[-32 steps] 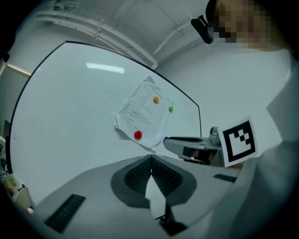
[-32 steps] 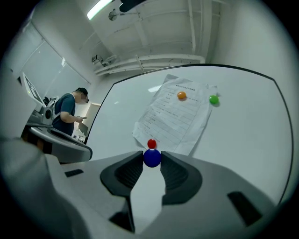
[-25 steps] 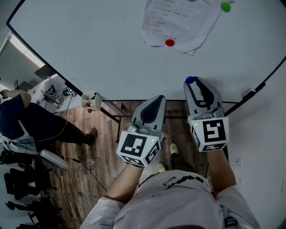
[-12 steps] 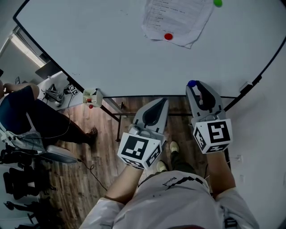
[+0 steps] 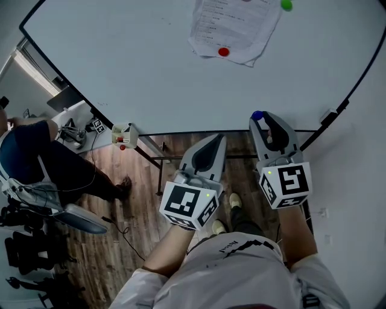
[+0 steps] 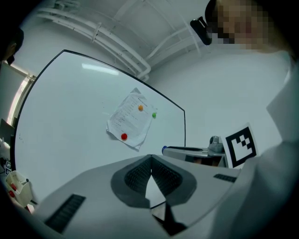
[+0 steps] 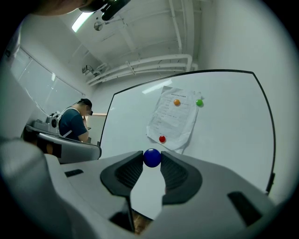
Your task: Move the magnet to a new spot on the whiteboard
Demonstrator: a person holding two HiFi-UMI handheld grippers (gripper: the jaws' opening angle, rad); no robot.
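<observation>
Magnet [image 7: 152, 158] still in right gripper [image 5: 260, 119]

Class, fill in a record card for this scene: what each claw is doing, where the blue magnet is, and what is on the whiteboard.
Right claw: shut on the blue magnet, pinched at its tips
Left claw: shut, nothing in it
Blue magnet's contact with whiteboard: cannot tell
On the whiteboard: one paper sheet
On the sheet: red magnet low, orange magnet high
Green magnet: at the sheet's upper corner
</observation>
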